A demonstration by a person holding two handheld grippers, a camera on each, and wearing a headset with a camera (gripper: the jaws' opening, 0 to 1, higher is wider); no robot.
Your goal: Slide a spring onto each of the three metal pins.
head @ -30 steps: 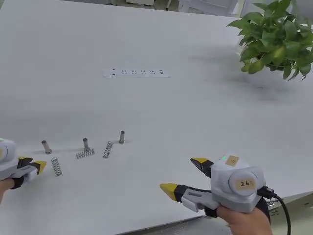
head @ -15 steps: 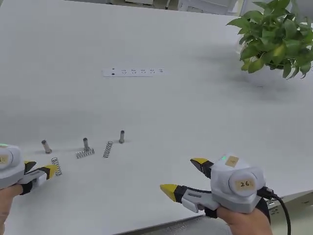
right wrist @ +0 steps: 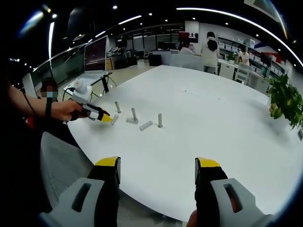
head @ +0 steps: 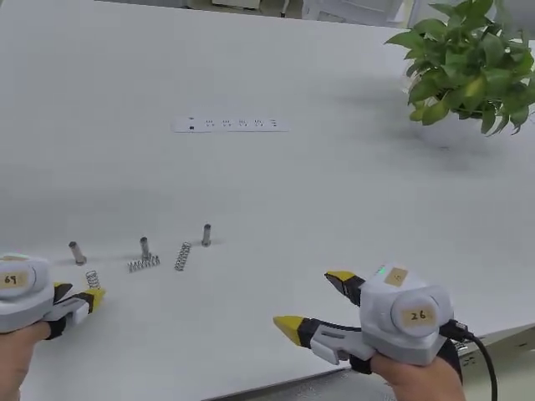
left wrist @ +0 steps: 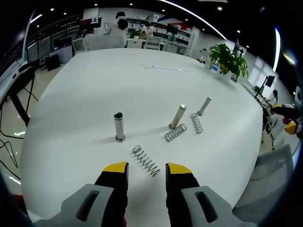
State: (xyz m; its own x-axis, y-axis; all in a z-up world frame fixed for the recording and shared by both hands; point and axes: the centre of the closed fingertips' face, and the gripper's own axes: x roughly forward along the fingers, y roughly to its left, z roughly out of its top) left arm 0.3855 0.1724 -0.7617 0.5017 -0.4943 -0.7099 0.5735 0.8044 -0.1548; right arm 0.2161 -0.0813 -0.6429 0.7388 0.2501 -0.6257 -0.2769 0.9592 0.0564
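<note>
Far left, the grey-and-white left gripper with yellow tips [head: 79, 301] hovers low over the white tabletop [head: 334, 192], jaws narrowly parted, nothing between them. Its own view lays the nearest coiled steel spring [left wrist: 145, 161] out in full, flat just ahead of the tips. From the head view, that spring's near end hides behind a tip. Beyond stand three short upright metal pins [left wrist: 177, 117], all bare, with two more springs [left wrist: 175, 133] lying beside them. The right gripper [head: 313, 301] sits near the table edge, wide open, empty.

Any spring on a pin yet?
No: the three springs lie flat on the table, and all the pins are bare.
</note>
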